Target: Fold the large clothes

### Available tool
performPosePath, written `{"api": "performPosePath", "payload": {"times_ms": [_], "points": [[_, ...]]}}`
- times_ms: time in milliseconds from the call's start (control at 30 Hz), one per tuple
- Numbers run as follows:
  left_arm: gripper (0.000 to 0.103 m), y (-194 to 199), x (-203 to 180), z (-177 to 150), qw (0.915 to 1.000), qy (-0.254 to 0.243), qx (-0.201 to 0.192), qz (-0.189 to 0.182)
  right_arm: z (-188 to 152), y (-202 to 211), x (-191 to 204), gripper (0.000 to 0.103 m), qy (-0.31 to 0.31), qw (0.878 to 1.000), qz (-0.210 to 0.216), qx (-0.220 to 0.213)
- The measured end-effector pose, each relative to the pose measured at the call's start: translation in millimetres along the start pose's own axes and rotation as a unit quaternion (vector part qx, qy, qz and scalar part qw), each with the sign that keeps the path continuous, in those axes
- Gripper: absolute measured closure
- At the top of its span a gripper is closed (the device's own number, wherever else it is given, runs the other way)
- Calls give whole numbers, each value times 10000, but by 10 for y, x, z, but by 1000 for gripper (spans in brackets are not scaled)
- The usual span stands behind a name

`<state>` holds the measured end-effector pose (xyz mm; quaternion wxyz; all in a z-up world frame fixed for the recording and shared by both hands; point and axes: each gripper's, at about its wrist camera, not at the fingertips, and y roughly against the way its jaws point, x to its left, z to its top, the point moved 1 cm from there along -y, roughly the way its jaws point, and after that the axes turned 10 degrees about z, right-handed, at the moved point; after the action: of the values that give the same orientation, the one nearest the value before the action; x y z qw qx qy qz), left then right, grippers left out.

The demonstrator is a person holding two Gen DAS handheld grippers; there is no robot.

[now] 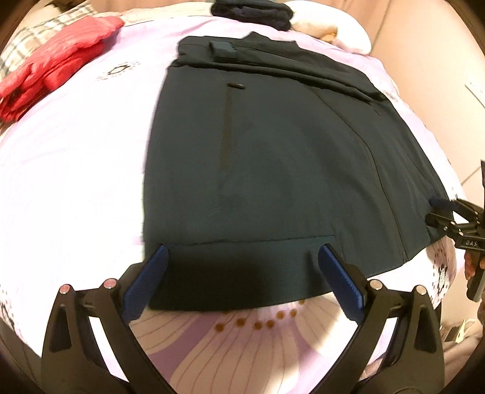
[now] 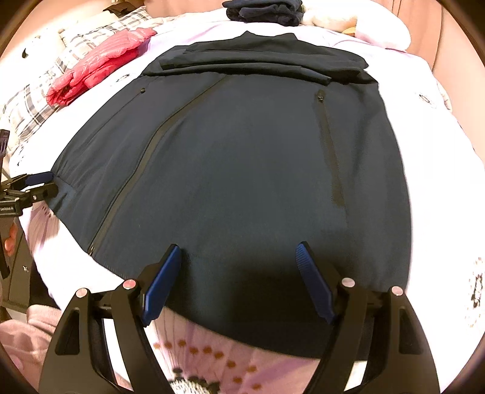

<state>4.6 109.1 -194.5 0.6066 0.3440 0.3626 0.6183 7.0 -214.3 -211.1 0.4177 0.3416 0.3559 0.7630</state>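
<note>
- The dark jacket (image 1: pixel 257 157) lies spread flat on the bed (image 1: pixel 75 169), filling the middle of the lilac flowered cover, with its hem at the near edge and its collar toward the far edge.
- Its upper part is folded over into a band across the far end, and a long zipper (image 2: pixel 133 181) runs slantwise down the front.
- A shorter pocket zipper (image 2: pixel 330 151) shows on the other side of the front.
- The left gripper (image 1: pixel 242 254) hangs above the hem near the near edge, its blue pads spread wide with nothing pinched between them.
- The right gripper (image 2: pixel 238 251) likewise stands released over the hem, jaws wide apart, only flat cloth showing beneath.
- Each gripper appears at the side of the other's view, just beside the jacket's hem corners.
- A red quilted garment (image 1: pixel 51 63) lies folded near the far left corner of the bed, partly on a checked pillow (image 2: pixel 39 103).
- A dark bundled garment (image 2: pixel 263 12) sits at the far edge, beyond the collar.
</note>
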Motion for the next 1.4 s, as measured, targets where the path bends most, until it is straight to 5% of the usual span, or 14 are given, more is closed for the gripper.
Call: {"api": "performPosePath", "payload": {"times_ms": [400,600,867,1400], "points": [[3,-149,2,529,9963,305,-375,707,518,21,-99,25,-136,9974,-276,-649],[3,-430,-55,670,9937,351,-132,1055,758,-298,-179,25,-401,9956,-429,-724],[2,-590,-77,579,9932,212,233,1122,592,-437,-224,20,-310,9975,-569,-298],[2,-378,-38,238,9954,41,165,943,143,-176,-156,18,-394,9984,-396,-118]]}}
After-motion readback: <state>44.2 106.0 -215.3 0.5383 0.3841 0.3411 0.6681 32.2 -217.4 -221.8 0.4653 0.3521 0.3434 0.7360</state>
